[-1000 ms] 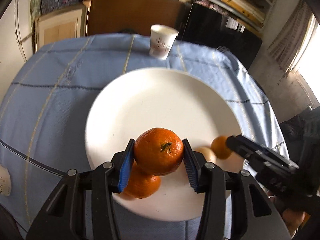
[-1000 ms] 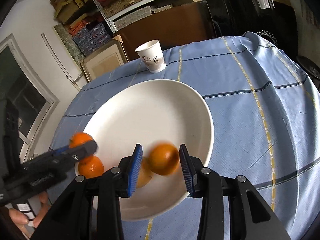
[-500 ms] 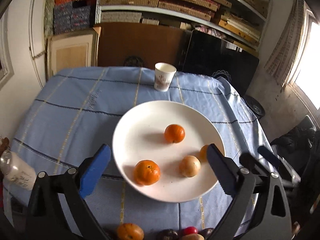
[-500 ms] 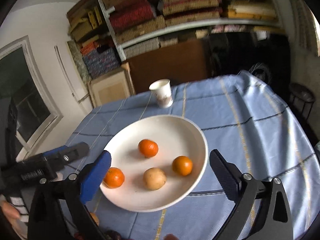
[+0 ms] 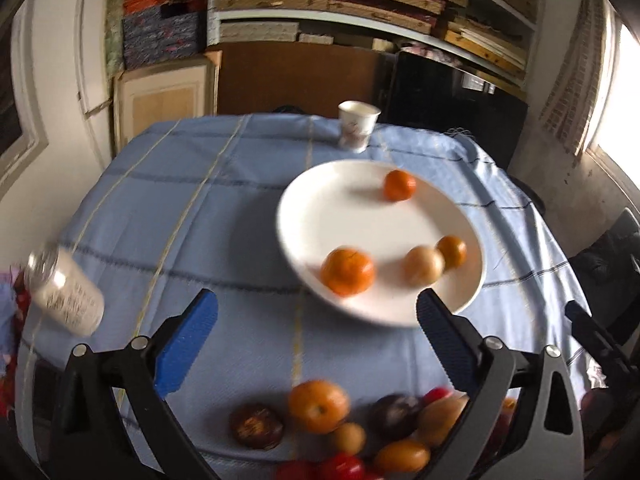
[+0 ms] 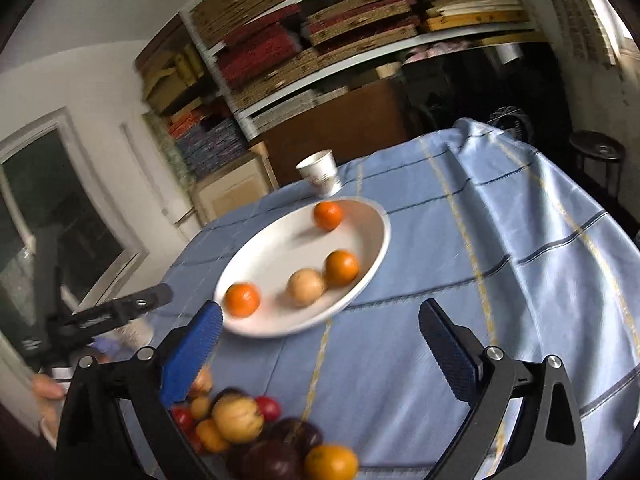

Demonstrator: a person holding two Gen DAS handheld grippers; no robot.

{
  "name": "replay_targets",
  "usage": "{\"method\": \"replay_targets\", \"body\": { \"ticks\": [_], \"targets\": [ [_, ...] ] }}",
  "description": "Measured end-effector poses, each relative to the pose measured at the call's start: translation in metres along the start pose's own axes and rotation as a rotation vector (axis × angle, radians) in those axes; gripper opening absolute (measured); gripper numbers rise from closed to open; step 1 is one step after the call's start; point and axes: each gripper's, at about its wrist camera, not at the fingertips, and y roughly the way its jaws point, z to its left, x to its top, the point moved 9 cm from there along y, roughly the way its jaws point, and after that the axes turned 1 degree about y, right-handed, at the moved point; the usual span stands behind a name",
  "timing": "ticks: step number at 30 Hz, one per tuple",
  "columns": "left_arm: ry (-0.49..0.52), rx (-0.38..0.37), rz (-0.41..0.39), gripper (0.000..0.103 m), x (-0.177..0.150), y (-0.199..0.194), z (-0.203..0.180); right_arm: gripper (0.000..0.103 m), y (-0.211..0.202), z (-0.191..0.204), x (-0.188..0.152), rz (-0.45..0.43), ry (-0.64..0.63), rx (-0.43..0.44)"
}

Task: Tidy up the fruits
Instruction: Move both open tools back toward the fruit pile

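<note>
Both the left gripper [image 5: 316,338] and the right gripper [image 6: 320,344] are standing released and holding nothing. Well beyond them, the white plate [image 5: 316,216] is carrying 3 oranges [image 5: 347,271] and 1 tan fruit [image 5: 423,265].

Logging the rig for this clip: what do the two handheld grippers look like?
Both match: the left gripper and right gripper have black angular frames with silver bolt heads and two fingers faced with blue ribbed pads. White lettering, unreadable, marks the left gripper's black body in the right view.
</note>
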Motion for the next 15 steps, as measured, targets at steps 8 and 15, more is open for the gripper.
{"method": "replay_targets", "body": {
  "ticks": [8,15],
  "targets": [
    [-0.107,0.068,0.051,0.098,-0.050,0.001,0.050,0.091,0.017,0.047,-0.045,0.144,-0.239,0.027],
    [-0.090,0.053,0.021,0.098,-0.058,-0.018,0.052,0.077,0.025,0.073,-0.072,0.198,-0.395,0.015]
  ]
}}
